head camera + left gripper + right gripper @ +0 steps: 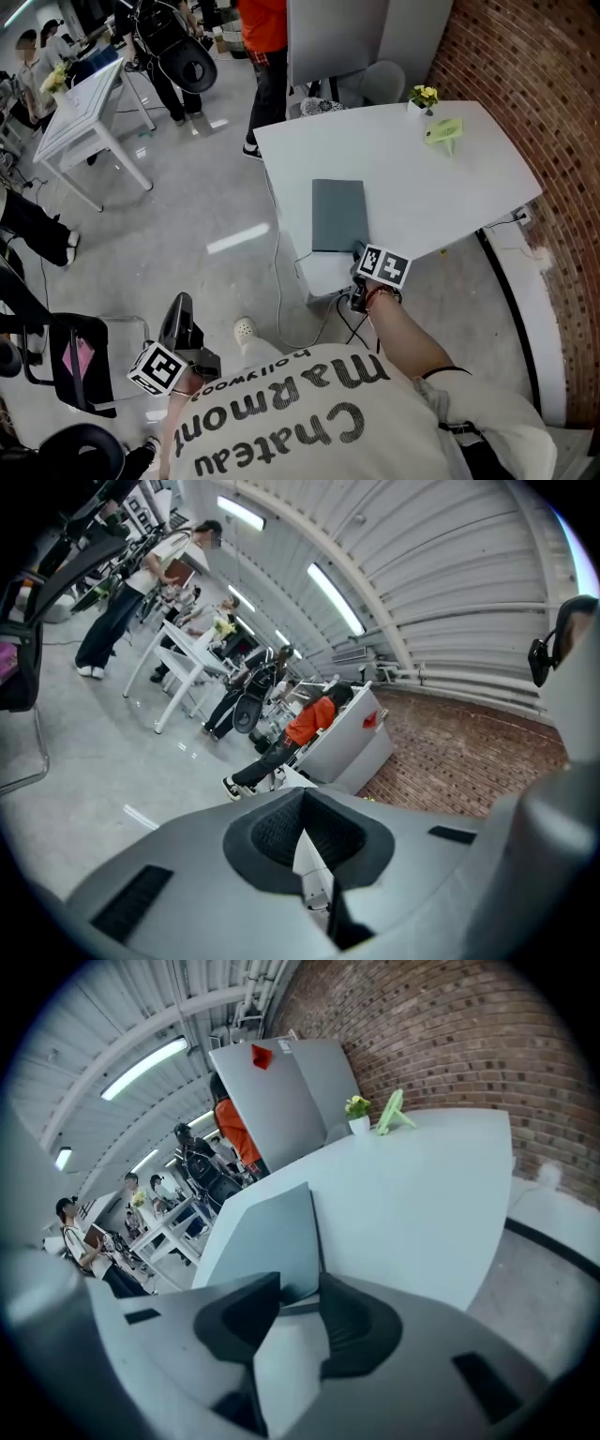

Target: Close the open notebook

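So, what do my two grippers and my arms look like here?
The left gripper and right gripper have smooth grey bodies with black pads. Each carries a white cube printed with black square markers: left cube, right cube. You wear a cream short-sleeved T-shirt with dark lettering, and a red band on the right wrist.

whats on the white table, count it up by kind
grey-green notebook: 1
small pot of yellow flowers: 1
light green stand-like object: 1
total: 3
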